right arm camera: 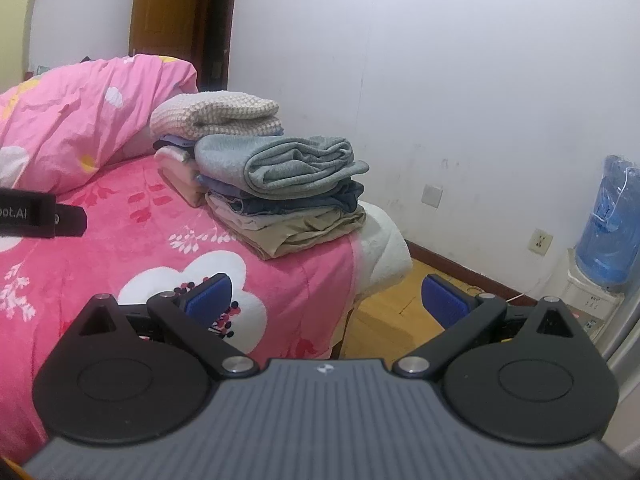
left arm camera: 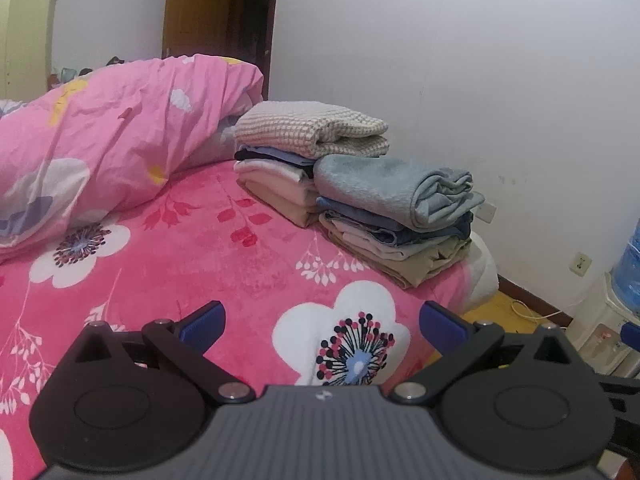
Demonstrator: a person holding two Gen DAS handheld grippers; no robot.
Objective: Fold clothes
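Observation:
Two stacks of folded clothes stand at the far corner of the pink flowered bed (left arm camera: 208, 248). The nearer stack (left arm camera: 396, 220) has a grey-blue knit on top of denim and khaki pieces. Behind it, a second stack (left arm camera: 304, 152) is topped by a beige checked knit. Both stacks also show in the right wrist view, the nearer stack (right arm camera: 288, 192) and the farther stack (right arm camera: 212, 120). My left gripper (left arm camera: 322, 324) hovers open over the bed, well short of the stacks, holding nothing. At the bed's corner edge my right gripper (right arm camera: 326, 300) is open and empty too.
A crumpled pink duvet (left arm camera: 104, 128) lies bunched at the left of the bed. A white wall (left arm camera: 480, 80) runs behind the stacks, with a brown door (left arm camera: 216, 12) further back. A water dispenser with a blue bottle (right arm camera: 608, 224) stands on the wooden floor (right arm camera: 384, 312) at right.

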